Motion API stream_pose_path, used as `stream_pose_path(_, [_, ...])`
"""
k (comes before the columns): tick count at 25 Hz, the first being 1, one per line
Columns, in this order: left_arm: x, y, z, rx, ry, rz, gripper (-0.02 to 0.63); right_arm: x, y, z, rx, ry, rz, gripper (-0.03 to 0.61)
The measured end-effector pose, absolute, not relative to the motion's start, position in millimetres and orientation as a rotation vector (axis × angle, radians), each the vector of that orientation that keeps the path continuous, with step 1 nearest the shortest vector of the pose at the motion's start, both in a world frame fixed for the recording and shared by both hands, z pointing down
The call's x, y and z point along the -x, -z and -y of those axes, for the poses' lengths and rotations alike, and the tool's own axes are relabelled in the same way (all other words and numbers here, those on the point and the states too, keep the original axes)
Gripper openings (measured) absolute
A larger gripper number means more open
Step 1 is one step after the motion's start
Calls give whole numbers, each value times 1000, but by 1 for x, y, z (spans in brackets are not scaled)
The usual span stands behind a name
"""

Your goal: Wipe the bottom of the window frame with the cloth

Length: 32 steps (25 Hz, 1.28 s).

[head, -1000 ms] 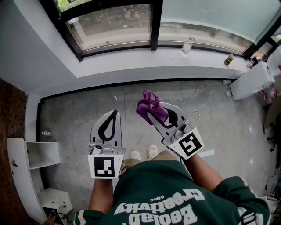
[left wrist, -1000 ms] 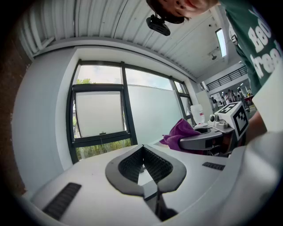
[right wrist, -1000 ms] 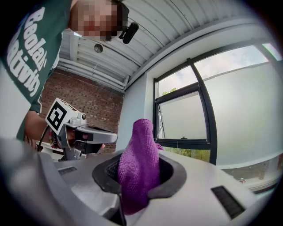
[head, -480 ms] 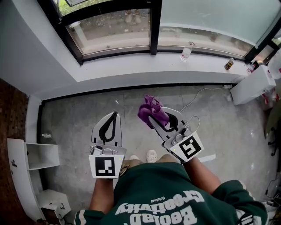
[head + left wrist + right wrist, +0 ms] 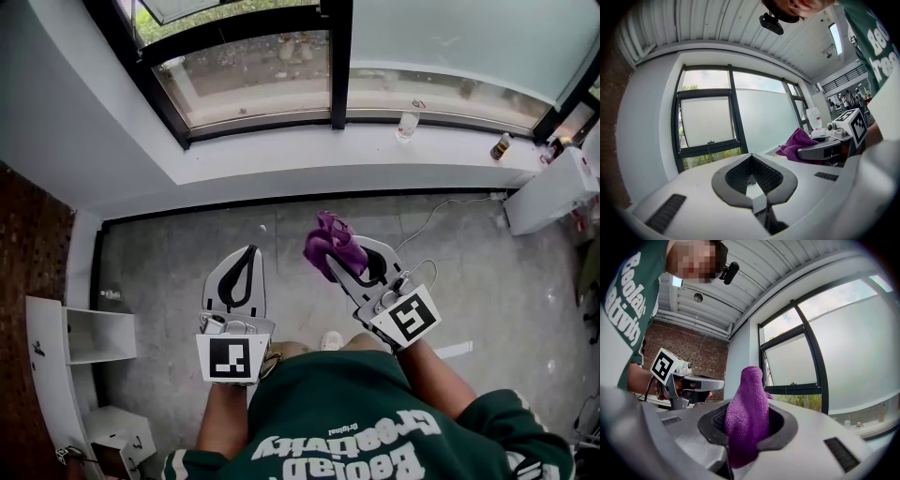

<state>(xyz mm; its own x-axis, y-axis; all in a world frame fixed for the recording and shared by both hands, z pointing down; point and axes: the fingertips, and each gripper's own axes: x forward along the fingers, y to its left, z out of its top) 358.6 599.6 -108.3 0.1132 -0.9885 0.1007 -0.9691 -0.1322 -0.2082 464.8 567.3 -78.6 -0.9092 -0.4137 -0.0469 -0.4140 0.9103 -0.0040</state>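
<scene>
A purple cloth (image 5: 331, 242) bunches out of my right gripper (image 5: 337, 260), whose jaws are shut on it; the same cloth (image 5: 746, 418) fills the jaws in the right gripper view. My left gripper (image 5: 249, 251) hangs beside it, jaws shut and holding nothing, with its tips (image 5: 751, 156) meeting in the left gripper view, where the cloth (image 5: 799, 141) shows to the right. Both grippers are held over the floor, well short of the window. The black bottom rail of the window frame (image 5: 281, 121) runs above a white sill (image 5: 309, 147).
On the sill stand a clear plastic bottle (image 5: 407, 123) and a small dark jar (image 5: 501, 146). A white cabinet (image 5: 557, 190) sits at the right with a cable (image 5: 433, 208) on the grey floor. White shelving (image 5: 82, 337) stands at the left by a brick wall.
The view has shifted: window and sill sit slightly lower and to the right in the picture. Both grippers hold the same pose, the right one still shut on the cloth.
</scene>
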Motion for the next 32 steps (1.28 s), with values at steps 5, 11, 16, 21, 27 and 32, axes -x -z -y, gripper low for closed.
stream_pose_path(5, [-361, 112, -594, 2251, 339, -2022, 8, -469, 78, -560, 640, 10, -3012, 101])
stream_pose_path(11, [-364, 116, -587, 2248, 336, -2018, 8, -470, 69, -549, 629, 48, -3000, 101])
stream_pose_path(16, [-362, 116, -576, 2286, 345, -1999, 8, -468, 65, -532, 641, 92, -2957, 101])
stream_pose_path(21, [-356, 114, -553, 2313, 336, -1953, 8, -456, 59, -512, 635, 86, -2942, 101])
stream_pose_path(27, [-332, 103, -513, 2356, 302, -1938, 8, -424, 47, -487, 629, 74, -2962, 101])
stream_pose_path(32, [-273, 87, -451, 2384, 251, -1929, 8, -364, 28, -436, 641, 47, -3006, 101])
